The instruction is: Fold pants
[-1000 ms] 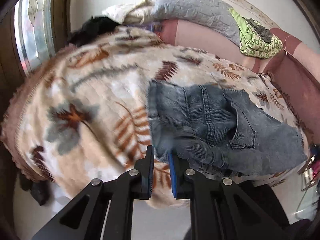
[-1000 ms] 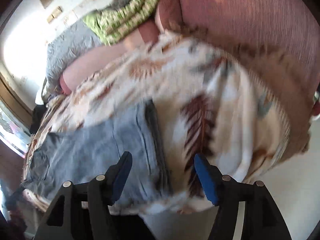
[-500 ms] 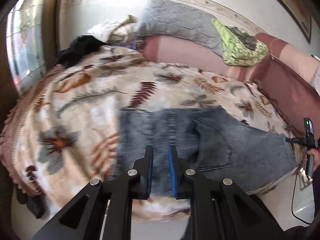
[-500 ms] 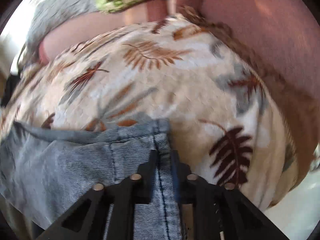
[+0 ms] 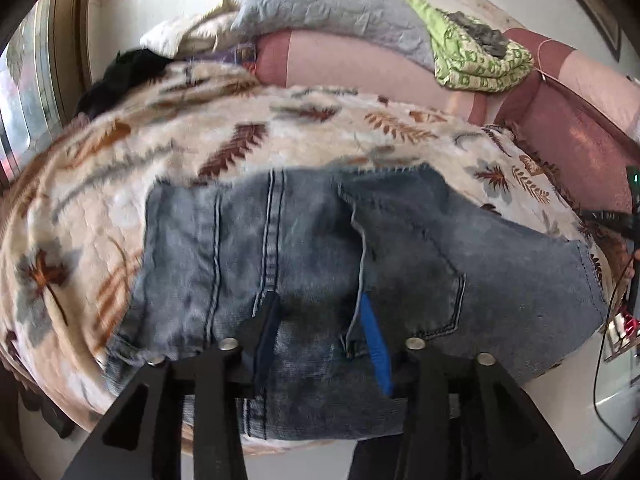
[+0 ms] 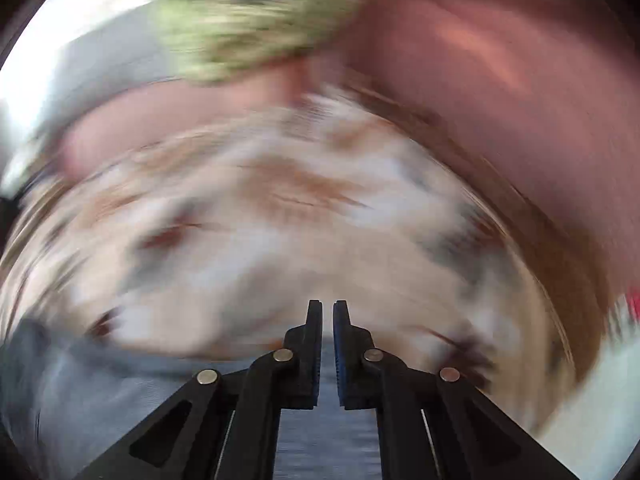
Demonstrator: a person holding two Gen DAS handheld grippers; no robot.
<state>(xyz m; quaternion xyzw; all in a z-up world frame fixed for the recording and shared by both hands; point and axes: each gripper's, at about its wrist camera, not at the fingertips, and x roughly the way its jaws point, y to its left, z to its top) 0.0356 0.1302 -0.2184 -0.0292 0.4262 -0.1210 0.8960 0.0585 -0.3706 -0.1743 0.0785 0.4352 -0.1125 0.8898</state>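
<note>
1. The left gripper (image 5: 320,312) hangs over the jeans (image 5: 400,248), jaws apart and holding nothing. Keep it off the cloth so it drags nothing.
2. The right gripper (image 6: 327,336) has its jaws nearly together; denim shows beneath them, but blur hides whether they pinch it. Judge grip by feel before pulling.
3. The jeans lie folded on the blanket (image 5: 280,140), near its front edge. Press the fold flat, square the waistband to the hem.
4. Beyond the jeans, the pillow (image 5: 332,4) and green cloth (image 5: 476,56) sit well apart; leave them.
</note>
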